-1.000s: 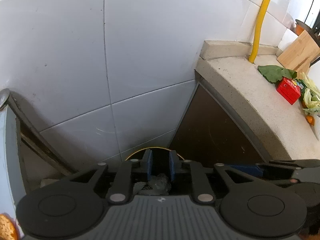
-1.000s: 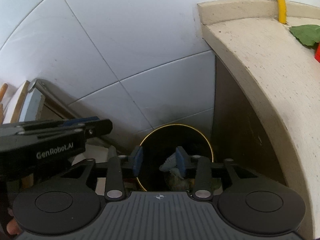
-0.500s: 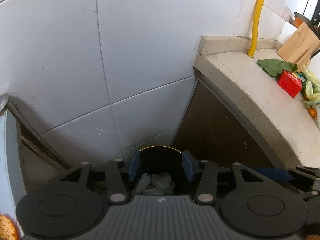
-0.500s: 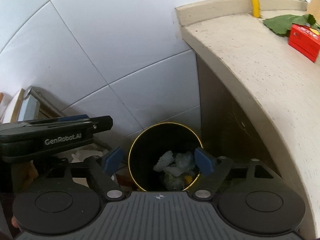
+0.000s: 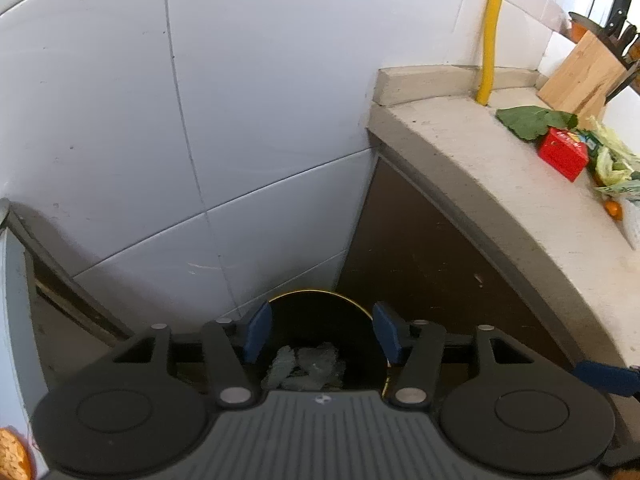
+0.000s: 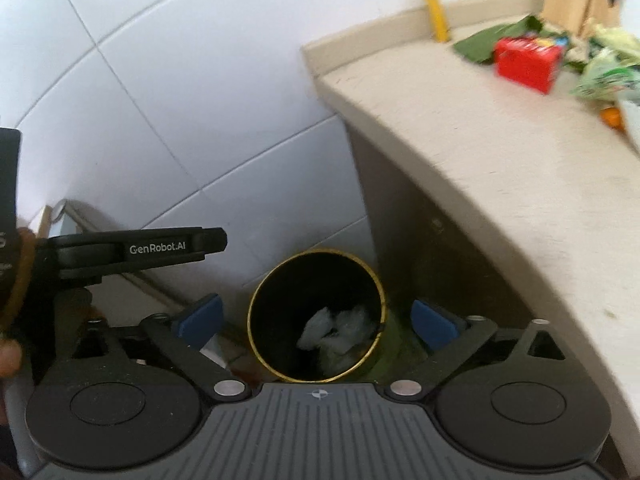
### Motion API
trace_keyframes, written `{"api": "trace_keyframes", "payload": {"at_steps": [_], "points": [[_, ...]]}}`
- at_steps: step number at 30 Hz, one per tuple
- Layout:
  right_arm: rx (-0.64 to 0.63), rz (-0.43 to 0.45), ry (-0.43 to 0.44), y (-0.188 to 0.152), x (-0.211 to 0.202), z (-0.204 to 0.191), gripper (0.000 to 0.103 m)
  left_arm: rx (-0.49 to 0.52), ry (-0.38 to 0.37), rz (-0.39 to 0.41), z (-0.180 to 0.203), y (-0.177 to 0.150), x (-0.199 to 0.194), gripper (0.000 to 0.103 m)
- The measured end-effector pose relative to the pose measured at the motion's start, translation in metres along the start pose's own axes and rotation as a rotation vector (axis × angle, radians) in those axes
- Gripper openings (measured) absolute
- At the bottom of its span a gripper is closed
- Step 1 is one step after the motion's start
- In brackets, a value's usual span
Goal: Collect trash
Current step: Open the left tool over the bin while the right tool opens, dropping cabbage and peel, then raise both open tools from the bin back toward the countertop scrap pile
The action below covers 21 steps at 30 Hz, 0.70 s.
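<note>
Both tools spread wide and empty above the bin.
Left tool (image 5: 322,332) and right tool (image 6: 316,322) gaping over black gold-rimmed bin (image 6: 256,320), crumpled clear trash (image 6: 336,326) inside; wedged in floor corner between tiled wall (image 5: 260,120) and surface (image 6: 500,152) edge.

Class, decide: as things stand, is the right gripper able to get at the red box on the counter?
Probably yes. The right gripper is open and empty above the bin, and the bare counter before the red box leaves the way free.
</note>
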State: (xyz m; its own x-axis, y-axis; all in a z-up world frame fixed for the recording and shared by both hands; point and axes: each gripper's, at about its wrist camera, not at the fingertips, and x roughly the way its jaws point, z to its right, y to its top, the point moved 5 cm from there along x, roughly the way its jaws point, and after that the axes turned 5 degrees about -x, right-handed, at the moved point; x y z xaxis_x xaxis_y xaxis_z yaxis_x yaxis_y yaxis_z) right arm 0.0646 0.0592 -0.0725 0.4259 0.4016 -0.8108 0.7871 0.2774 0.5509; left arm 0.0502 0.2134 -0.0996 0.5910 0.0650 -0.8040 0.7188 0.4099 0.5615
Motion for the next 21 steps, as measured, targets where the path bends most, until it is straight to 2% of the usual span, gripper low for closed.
{"api": "trace_keyframes", "payload": {"at_steps": [2, 12, 21], "points": [[0.008, 0.0, 0.0, -0.002, -0.006, 0.007, 0.103, 0.003, 0.0, 0.007, 0.0, 0.0, -0.002, 0.057], [0.061, 0.074, 0.065, 0.003, -0.025, 0.044, 0.103, 0.017, 0.024, 0.06, 0.001, 0.0, -0.007, 0.059], [0.051, 0.131, 0.024, 0.02, -0.035, 0.08, 0.103, 0.099, 0.027, 0.082, 0.027, -0.004, -0.012, 0.059]]}}
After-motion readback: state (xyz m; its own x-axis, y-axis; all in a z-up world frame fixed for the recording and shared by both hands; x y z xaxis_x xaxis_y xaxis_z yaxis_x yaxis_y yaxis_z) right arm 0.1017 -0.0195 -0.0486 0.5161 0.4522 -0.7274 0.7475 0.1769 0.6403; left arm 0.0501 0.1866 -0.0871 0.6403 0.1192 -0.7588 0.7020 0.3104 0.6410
